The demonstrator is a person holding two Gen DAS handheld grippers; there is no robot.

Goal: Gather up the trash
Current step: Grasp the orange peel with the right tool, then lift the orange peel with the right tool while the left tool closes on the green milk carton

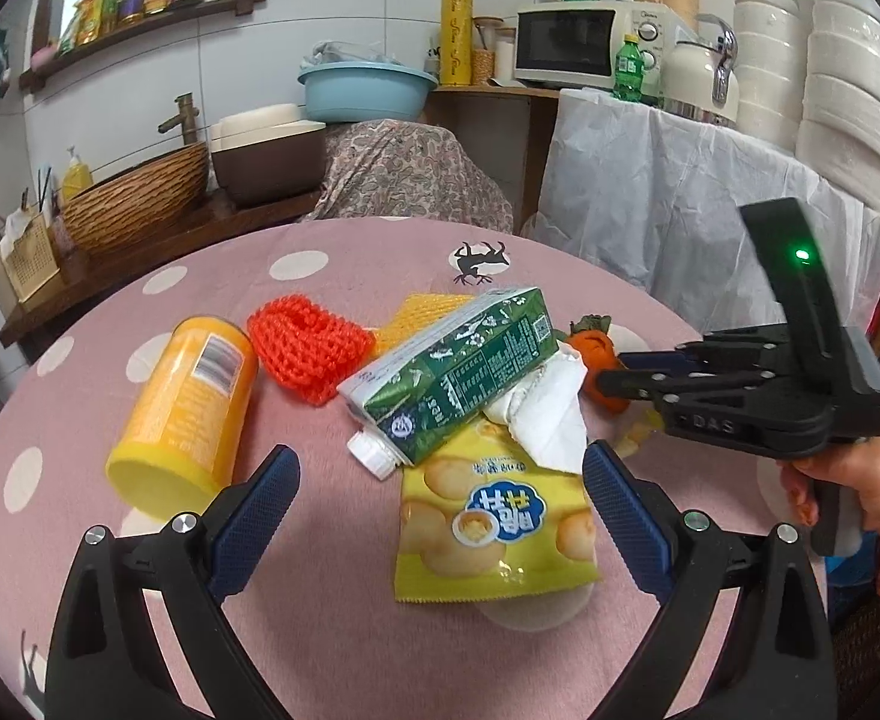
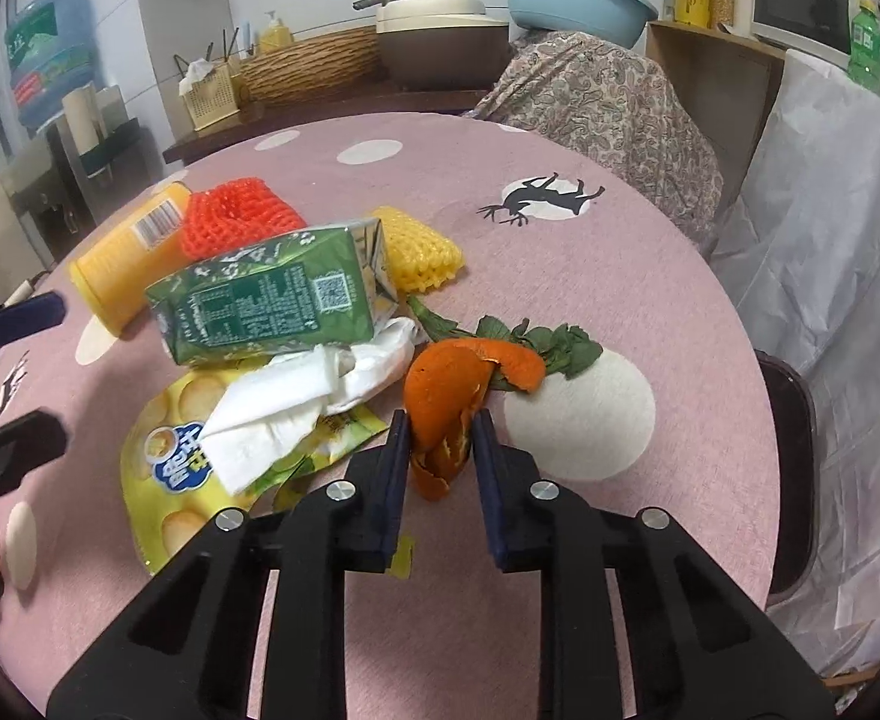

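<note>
Right gripper [image 2: 440, 438]: jaws drawn narrow, blue ribbed pads pressing both sides of a curl of orange peel [image 2: 449, 396], clamped at its lower end. Peel thin, leathery, pitted bright orange outside, twisted into an arch, far end resting against wilted green leaves [image 2: 551, 345] on the tablecloth [image 2: 620, 252].

Left gripper [image 1: 440, 489]: released, jaws spread wide, gripping nothing, blue cross-hatched pads hovering either side of a yellow snack bag [image 1: 488, 534] without touching it. Bag glossy, crinkled foil-like plastic, printed with round biscuits, flat on the cloth with a serrated bottom edge.

Rest of the trash heaped at the middle of the round table:
- green drink carton [image 1: 458, 372], boxy coated cardboard with fine print and a white screw cap [image 1: 371, 453], tilted, lying across the snack bag's top and a crumpled white tissue [image 1: 545, 414]
- tissue soft, folded, creased, tucked under the carton's right end, just beside the peel
- yellow cylindrical can [image 1: 185, 414], smooth, barcode label, lying on its side left of the carton
- red foam fruit net [image 1: 305, 345], open mesh, spongy, bunched, between can and carton
- yellow foam net [image 2: 419, 246] of the same mesh behind the carton

Tablecloth pink, fine woven texture, large white dots and a black deer silhouette. Person's hand [image 1: 848, 477] wrapped round the right gripper's black handle in the left wrist view.
</note>
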